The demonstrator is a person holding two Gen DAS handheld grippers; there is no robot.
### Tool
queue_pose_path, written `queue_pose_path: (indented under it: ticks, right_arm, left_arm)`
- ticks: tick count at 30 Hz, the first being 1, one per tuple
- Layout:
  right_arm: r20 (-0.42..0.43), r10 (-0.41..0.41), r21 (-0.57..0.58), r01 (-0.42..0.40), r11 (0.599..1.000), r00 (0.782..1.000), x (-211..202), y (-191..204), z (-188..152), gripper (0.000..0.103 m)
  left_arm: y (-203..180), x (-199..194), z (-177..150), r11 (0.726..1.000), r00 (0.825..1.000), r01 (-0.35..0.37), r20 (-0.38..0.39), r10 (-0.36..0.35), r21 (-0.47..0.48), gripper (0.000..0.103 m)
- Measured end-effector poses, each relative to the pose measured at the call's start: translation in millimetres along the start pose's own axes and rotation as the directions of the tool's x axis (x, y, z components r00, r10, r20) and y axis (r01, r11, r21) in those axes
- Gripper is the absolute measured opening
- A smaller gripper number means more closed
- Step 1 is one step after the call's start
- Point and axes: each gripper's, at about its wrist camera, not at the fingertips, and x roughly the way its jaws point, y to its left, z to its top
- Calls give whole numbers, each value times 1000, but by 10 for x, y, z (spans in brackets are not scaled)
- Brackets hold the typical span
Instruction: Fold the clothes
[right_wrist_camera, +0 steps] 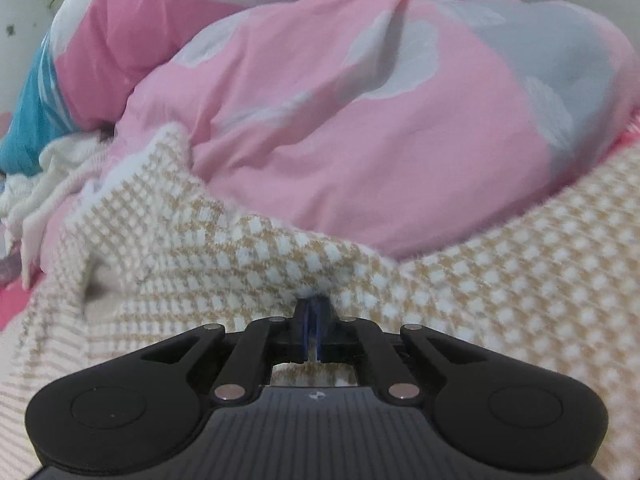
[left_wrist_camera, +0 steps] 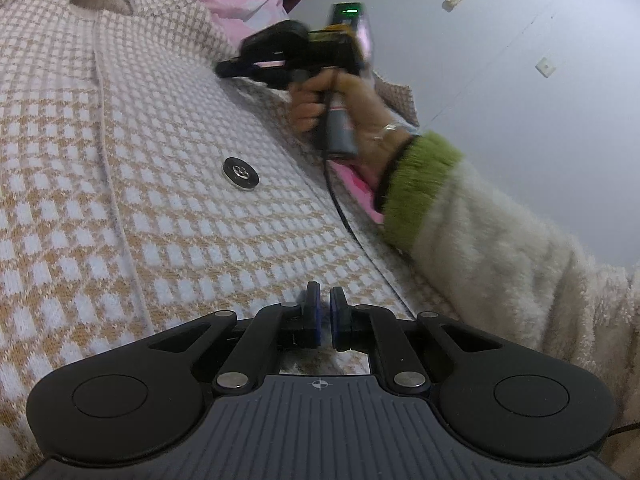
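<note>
Houndstooth cardigan (left_wrist_camera: 168, 184), tan and white with a dark button (left_wrist_camera: 240, 173), lies spread front-up on a bed beside a pink quilt (right_wrist_camera: 360, 128). Its collar is toward the top left of the left wrist view, so its long axis runs from there down toward the left gripper (left_wrist_camera: 325, 312). The left gripper hovers low over the body panel, jaws nearly together with a thin gap and nothing between them. The right gripper (right_wrist_camera: 312, 320) is clamped on a raised edge of the knit, which puckers at its tips; this looks like a side or sleeve being taken up to fold inward. The next move probably calls for carrying that edge across the front while the cloth stays flat.
</note>
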Motion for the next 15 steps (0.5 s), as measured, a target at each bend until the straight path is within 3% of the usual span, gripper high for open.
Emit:
queue_pose_path:
  ticks: [3,5,8,11,15]
  right_arm:
    - [109,-31,-5,32,999,994,-586,-164,-28,27]
    - [216,-109,7,110,994,970,-1038,-379,-13,36]
    - [355,-271,31,279,960,895,-1625,-695,34,47]
    - [426,-387,8,425,905,818,-1966,-930,59,57]
    - [478,-446,-159,574,803,756,-1979,-915,-18,72]
  left_arm:
    - [4,-5,0,1000,1000,2,1,-2,-2,8]
    - [10,5,6,1000,1000,3,1,-3,-3,8]
    - [13,-5,5,1000,1000,5,1,-5,-6,8]
    - [15,-22,3,1000,1000,7,2,-7,-10,8]
    - [17,-44,-1,1000,1000,10,2,-10,-15,8]
